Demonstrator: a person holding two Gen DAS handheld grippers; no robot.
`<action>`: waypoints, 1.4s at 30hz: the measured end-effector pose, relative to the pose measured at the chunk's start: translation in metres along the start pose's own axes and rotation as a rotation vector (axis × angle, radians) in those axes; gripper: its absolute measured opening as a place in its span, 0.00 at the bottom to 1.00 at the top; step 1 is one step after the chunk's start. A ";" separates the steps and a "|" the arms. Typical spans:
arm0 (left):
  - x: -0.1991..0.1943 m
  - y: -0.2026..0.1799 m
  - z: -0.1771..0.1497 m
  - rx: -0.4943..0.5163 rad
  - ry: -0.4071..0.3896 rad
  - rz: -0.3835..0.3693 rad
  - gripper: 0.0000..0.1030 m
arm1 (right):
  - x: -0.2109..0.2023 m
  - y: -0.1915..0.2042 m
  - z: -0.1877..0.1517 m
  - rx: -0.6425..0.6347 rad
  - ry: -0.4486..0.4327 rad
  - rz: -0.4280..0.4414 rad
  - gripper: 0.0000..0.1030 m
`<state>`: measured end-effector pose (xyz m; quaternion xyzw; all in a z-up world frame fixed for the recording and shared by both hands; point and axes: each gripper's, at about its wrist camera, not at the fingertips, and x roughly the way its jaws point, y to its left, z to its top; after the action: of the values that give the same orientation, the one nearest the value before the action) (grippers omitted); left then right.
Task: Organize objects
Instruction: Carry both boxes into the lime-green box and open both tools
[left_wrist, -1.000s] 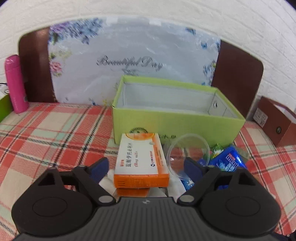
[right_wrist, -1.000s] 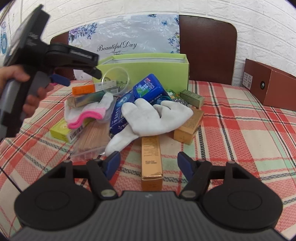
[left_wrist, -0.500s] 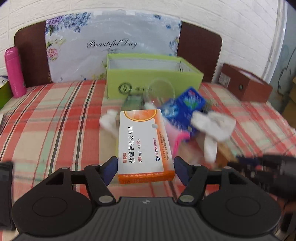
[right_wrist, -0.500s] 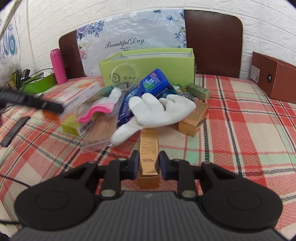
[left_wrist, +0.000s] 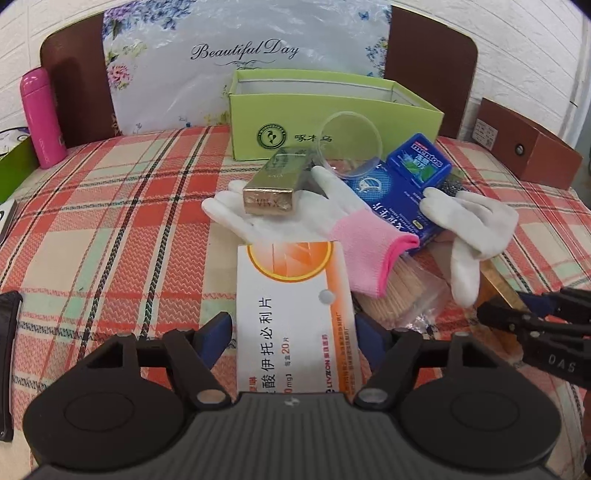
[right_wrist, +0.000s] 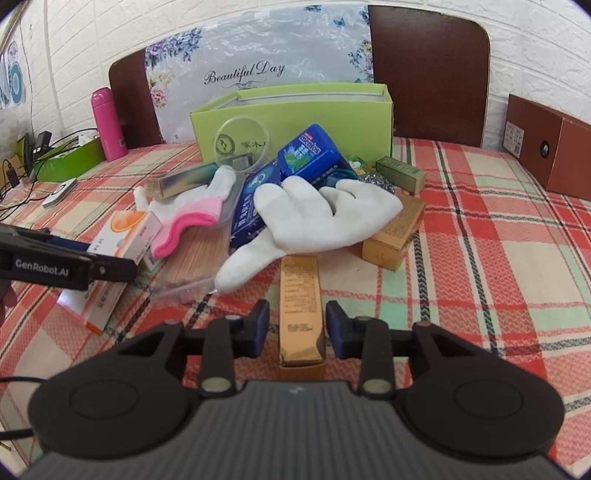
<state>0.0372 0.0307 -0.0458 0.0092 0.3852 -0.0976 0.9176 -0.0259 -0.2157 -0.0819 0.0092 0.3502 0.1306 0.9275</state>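
Note:
A pile of objects lies on the plaid tablecloth in front of an open green box (left_wrist: 332, 122), also in the right wrist view (right_wrist: 295, 110). My left gripper (left_wrist: 293, 332) is shut on a white and orange medicine box (left_wrist: 295, 317), low over the cloth; this box also shows in the right wrist view (right_wrist: 114, 251). My right gripper (right_wrist: 297, 325) is open, its fingers on either side of a long gold box (right_wrist: 300, 306) that lies on the cloth. The pile holds white gloves (right_wrist: 314, 218), a blue Mentos box (right_wrist: 310, 155) and a gold bar box (left_wrist: 277, 181).
A pink bottle (left_wrist: 40, 118) stands far left. A brown box (right_wrist: 546, 147) sits far right. A clear plastic lid (left_wrist: 349, 140) leans on the green box. A bag of toothpicks (left_wrist: 399, 291) and more small boxes (right_wrist: 395, 229) lie in the pile. A chair back stands behind.
My left gripper drew back from the green box toward the near side, still holding the medicine box. My right gripper closed on the gold box, then opened to either side of it.

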 end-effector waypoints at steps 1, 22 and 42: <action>0.001 0.000 -0.001 0.003 0.001 0.006 0.74 | 0.002 -0.001 -0.001 0.008 0.010 0.004 0.25; -0.042 -0.001 0.103 -0.021 -0.261 -0.134 0.68 | -0.042 -0.010 0.087 0.071 -0.255 0.150 0.23; 0.089 0.003 0.251 -0.100 -0.205 -0.027 0.68 | 0.120 -0.053 0.216 0.206 -0.233 0.001 0.23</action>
<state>0.2757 -0.0053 0.0673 -0.0515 0.2936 -0.0910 0.9502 0.2138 -0.2209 -0.0021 0.1197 0.2517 0.0922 0.9559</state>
